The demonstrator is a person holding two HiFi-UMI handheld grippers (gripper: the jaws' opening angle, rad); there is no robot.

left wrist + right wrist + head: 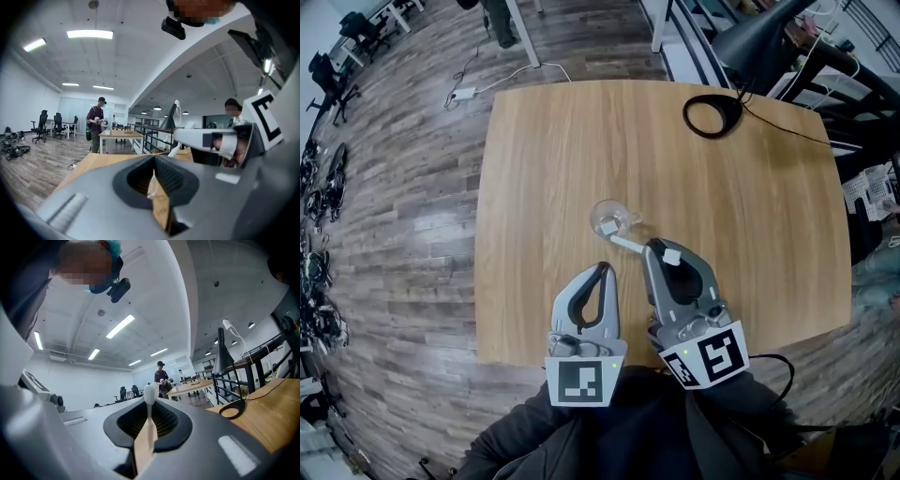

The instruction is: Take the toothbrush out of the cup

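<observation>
A clear cup (610,217) stands near the middle of the wooden table (544,178). My right gripper (650,248) is shut on the handle of a white toothbrush (626,245), whose far end reaches over the cup's rim in the head view. I cannot tell whether that end is still inside the cup. In the right gripper view the toothbrush (149,420) sticks up and forward from between the closed jaws. My left gripper (602,269) hovers to the left of the right one, shut with nothing in it. The left gripper view shows the toothbrush (175,146) at the right.
A black lamp (764,33) with a ring base (712,117) and its cable stands at the table's far right. The table's near edge lies under my grippers. A person (97,124) stands by distant desks, with office chairs (41,126) on the wood floor.
</observation>
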